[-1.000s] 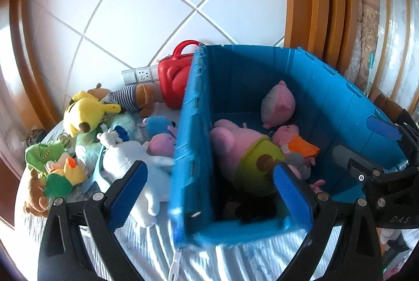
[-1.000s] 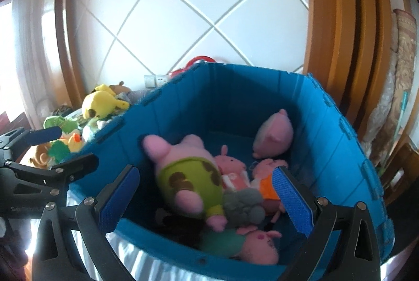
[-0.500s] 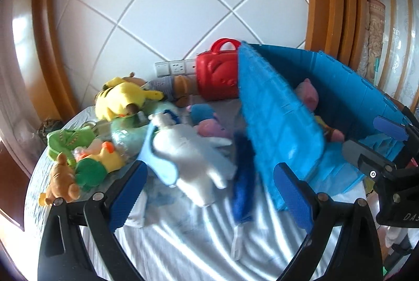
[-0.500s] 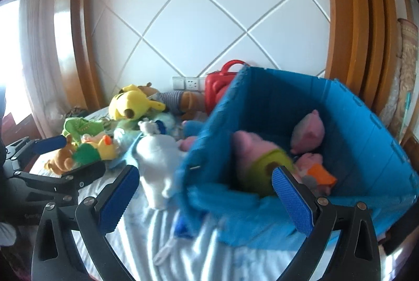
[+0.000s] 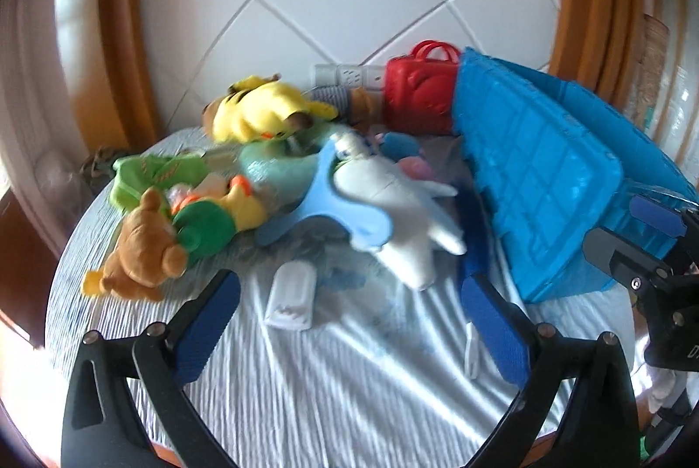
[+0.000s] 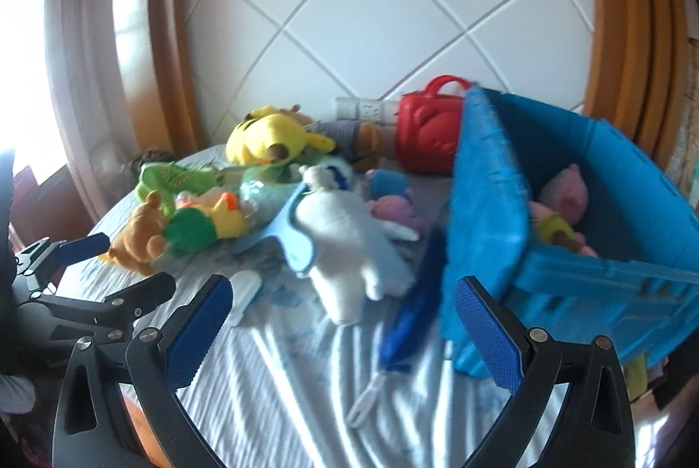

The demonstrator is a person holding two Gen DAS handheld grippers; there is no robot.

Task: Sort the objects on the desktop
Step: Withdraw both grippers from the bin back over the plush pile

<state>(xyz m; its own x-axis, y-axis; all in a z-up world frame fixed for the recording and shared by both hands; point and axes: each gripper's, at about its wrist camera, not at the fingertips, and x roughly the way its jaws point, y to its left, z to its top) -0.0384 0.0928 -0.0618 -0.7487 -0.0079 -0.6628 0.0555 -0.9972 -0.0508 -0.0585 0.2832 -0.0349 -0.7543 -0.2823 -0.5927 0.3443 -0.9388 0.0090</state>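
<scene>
A heap of plush toys lies on the striped cloth: a white plush [image 5: 393, 206] [image 6: 349, 236], a yellow one [image 5: 262, 110] [image 6: 271, 136] and a brown bear [image 5: 140, 245] [image 6: 135, 236]. To their right stands the blue crate [image 5: 546, 171] [image 6: 489, 206], with pink plush toys [image 6: 563, 193] inside. My left gripper [image 5: 349, 289] hovers in front of the heap, its jaws opening with nothing between them. My right gripper [image 6: 343, 287] is open and empty, short of the white plush and the crate's corner.
A red toy case [image 5: 419, 92] [image 6: 428, 132] stands against the tiled wall behind the crate. A small white object [image 5: 290, 295] and a dark blue strap [image 6: 415, 315] lie on the cloth near the grippers. Wooden frames flank the wall.
Both grippers have swung left, away from the crate's inside and toward the plush heap. The crate now sits at the right of both views. Neither gripper has taken hold of anything.
</scene>
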